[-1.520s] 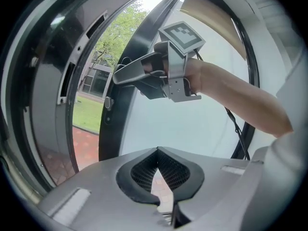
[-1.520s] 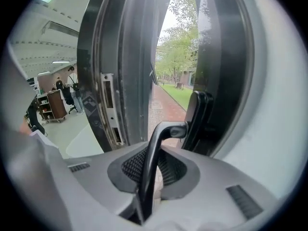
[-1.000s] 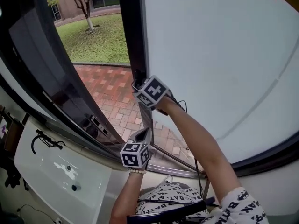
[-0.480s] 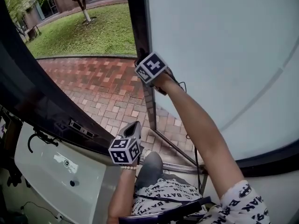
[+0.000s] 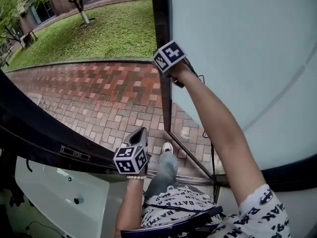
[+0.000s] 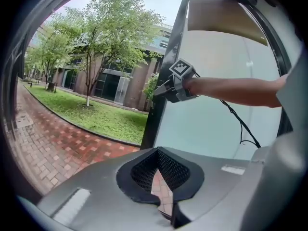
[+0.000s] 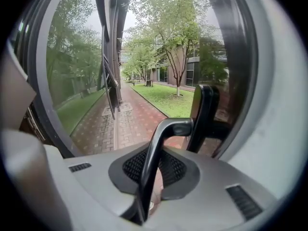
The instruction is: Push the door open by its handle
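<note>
The door (image 5: pixel 237 58) is a tall frosted pane in a dark frame (image 5: pixel 161 24), swung outward over brick paving. Its dark lever handle (image 7: pixel 159 148) runs down between the jaws of my right gripper (image 7: pixel 154 177), which is shut on it; those jaws have just been closing further on the lever. In the head view the right gripper (image 5: pixel 159 69) sits at the door's edge on an outstretched arm. My left gripper (image 5: pixel 138 133) hangs lower, apart from the door, shut and holding nothing. The left gripper view shows its own jaws (image 6: pixel 163 201) and the right gripper (image 6: pixel 161 91) at the frame.
Red brick paving (image 5: pixel 99 98) and a lawn (image 5: pixel 99 33) lie beyond the doorway. A second dark door leaf (image 5: pixel 34 133) slants across the lower left above a white panel (image 5: pixel 59 192). The person's leg and shoe (image 5: pixel 166 148) are at the threshold.
The door has swung further outward and the opening has widened. My right gripper went up and right with the handle. The left gripper shifted slightly, and a foot has stepped to the threshold.
</note>
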`<state>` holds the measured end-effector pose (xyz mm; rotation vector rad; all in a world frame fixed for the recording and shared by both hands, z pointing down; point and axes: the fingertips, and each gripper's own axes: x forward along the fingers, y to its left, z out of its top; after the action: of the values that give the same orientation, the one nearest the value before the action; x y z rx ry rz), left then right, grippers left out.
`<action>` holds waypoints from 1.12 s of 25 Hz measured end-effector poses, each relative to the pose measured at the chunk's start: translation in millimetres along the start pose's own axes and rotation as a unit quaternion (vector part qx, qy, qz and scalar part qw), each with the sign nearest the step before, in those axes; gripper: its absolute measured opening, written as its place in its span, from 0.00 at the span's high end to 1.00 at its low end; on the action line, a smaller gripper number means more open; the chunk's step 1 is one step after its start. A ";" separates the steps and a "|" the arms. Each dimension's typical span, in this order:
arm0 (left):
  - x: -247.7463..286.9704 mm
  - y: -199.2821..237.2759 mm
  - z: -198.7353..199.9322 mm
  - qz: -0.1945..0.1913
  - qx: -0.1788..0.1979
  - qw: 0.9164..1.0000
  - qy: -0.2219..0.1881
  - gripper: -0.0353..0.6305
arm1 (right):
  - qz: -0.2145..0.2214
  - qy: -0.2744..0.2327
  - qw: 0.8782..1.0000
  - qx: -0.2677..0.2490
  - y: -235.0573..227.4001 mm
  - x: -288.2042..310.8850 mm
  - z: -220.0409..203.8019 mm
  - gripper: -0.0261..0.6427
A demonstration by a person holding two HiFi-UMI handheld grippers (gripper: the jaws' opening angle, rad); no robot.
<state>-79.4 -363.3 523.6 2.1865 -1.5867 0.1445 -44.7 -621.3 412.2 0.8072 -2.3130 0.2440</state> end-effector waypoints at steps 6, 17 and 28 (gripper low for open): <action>62.9 -5.0 11.2 -0.021 0.006 1.000 0.005 0.97 | -0.033 0.010 0.999 0.019 -75.6 -0.1 -5.1 0.92; 190.9 -21.5 31.6 -0.077 0.006 0.997 0.006 0.97 | -0.107 0.018 0.991 0.072 -216.1 -20.6 -40.1 0.92; 278.5 -32.7 56.6 -0.104 0.014 0.994 0.030 0.97 | -0.197 0.026 0.970 0.141 -376.3 -89.1 -103.3 0.93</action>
<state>35.9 -623.2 555.3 2.3297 -1.3225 0.1680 292.1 -837.4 417.8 1.3627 -2.0405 0.4155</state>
